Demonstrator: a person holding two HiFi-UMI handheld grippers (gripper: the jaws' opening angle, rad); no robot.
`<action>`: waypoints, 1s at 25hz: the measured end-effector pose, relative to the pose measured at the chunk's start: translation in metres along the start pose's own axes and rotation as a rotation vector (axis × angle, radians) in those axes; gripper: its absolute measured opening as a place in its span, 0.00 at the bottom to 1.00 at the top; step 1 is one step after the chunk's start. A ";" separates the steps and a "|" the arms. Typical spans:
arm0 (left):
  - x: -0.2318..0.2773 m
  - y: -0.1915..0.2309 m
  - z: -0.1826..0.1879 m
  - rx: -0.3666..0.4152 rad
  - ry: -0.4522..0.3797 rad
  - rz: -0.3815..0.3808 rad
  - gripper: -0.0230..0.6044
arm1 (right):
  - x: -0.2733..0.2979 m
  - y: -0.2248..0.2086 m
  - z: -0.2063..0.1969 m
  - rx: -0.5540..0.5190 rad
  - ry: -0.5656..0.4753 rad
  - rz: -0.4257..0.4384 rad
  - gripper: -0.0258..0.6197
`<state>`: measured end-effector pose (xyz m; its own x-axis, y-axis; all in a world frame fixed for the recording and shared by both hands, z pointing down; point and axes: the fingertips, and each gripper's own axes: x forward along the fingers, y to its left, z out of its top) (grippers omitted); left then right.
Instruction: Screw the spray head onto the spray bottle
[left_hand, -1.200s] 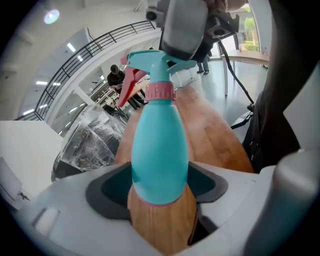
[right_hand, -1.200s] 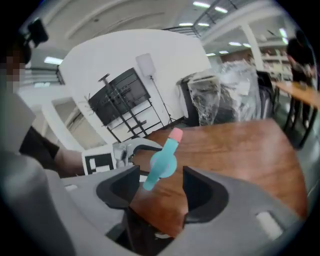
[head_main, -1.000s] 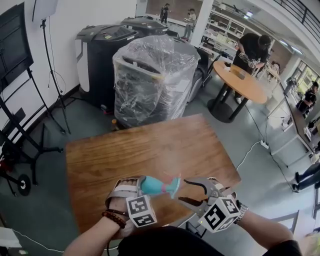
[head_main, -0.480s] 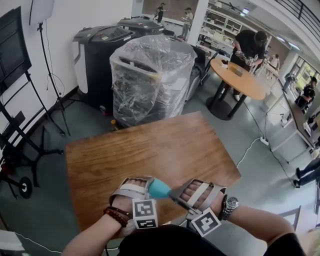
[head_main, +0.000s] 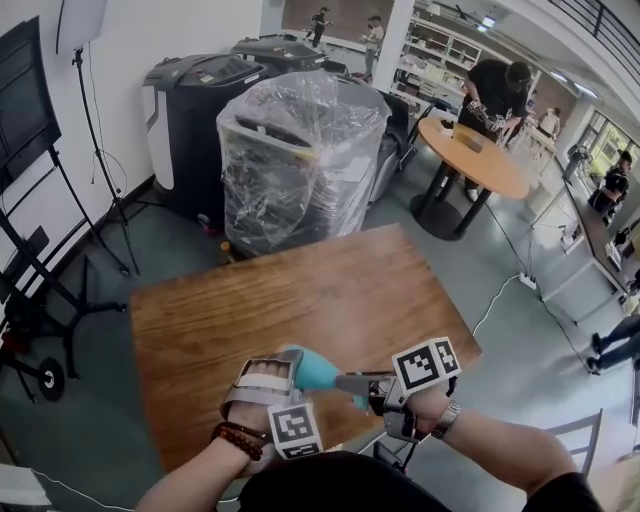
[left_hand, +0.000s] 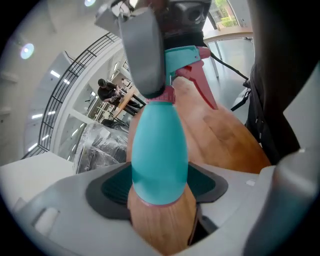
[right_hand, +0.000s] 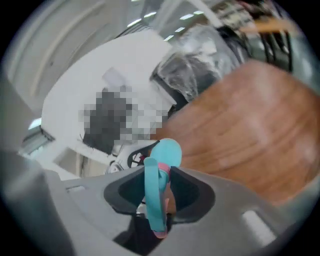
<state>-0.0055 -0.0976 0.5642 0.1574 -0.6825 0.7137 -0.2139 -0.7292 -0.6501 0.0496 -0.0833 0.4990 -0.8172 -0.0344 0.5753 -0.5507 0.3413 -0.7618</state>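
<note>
the spray bottle (left_hand: 159, 160), held above the worktop (head_main: 300, 290), looks light, hollow and smooth, so its tapering body may slip; the left tool (left_hand: 159, 189) clamps its wide base, a sound hold. the spray head (right_hand: 150, 190) sits at the neck, and the right tool (right_hand: 156, 192) has just closed its jaws on its flat sides. the left gripper view shows the pink collar (left_hand: 161, 95) and trigger (left_hand: 202, 87); the head view only a teal sliver.

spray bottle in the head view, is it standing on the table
No, the spray bottle is clamped in the left gripper and held up off the wooden table.
</note>
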 end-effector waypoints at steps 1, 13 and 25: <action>0.002 -0.002 0.000 -0.002 -0.001 0.001 0.63 | 0.000 -0.001 -0.001 0.049 -0.008 0.017 0.23; 0.010 -0.009 -0.006 -0.161 -0.040 -0.105 0.63 | -0.037 0.019 0.018 -0.567 -0.068 -0.133 0.31; 0.010 -0.024 0.005 -0.055 -0.126 -0.284 0.63 | -0.017 0.021 -0.032 -2.326 0.282 -0.543 0.36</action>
<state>0.0060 -0.0873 0.5856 0.3359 -0.4556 0.8244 -0.1959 -0.8899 -0.4120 0.0571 -0.0451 0.4830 -0.5843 -0.4325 0.6867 0.5504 0.4105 0.7270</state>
